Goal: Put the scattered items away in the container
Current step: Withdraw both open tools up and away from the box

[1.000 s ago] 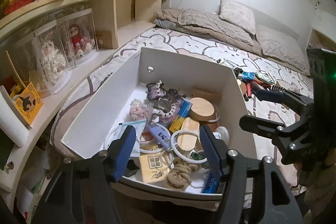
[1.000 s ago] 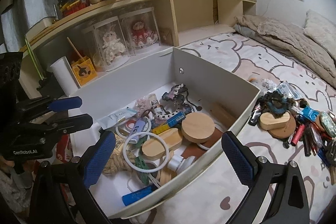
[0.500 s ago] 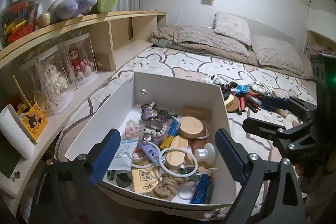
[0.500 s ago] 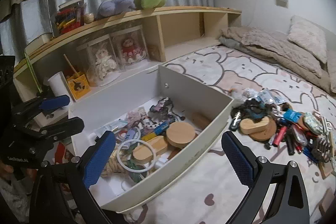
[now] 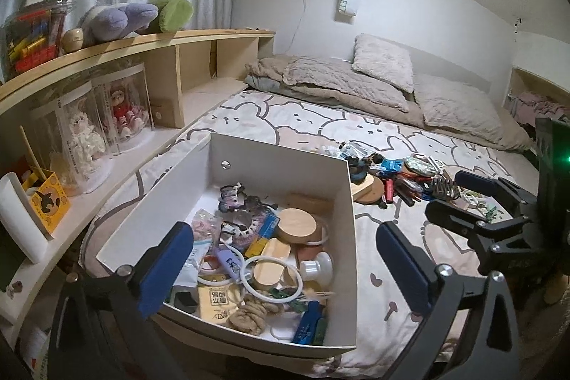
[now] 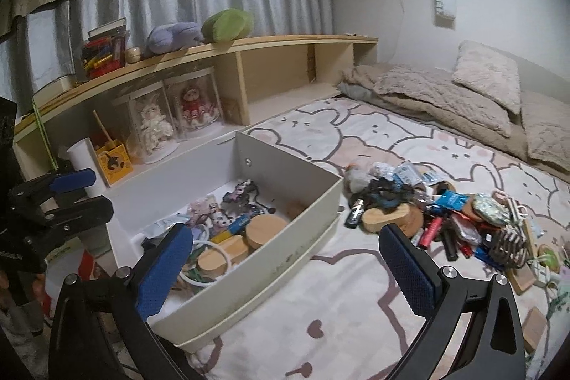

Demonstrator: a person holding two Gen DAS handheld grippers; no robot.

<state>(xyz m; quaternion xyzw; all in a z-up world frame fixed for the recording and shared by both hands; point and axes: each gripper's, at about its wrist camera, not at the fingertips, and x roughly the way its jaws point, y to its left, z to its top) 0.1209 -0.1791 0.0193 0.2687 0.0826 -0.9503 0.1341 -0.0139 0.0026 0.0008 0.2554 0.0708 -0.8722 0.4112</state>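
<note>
Half-filled, the white rectangular cardboard box sits on the cartoon-print bed; a pile of small scattered items beside it remains. Left tool, jaws just opened, and right tool gape empty.

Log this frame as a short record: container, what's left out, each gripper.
container: white box on the bed, part filled with small items
left out: pile on the bed, right of the box
left gripper: open, empty, jaws just opened, above the box
right gripper: open, empty, between box and pile
</note>
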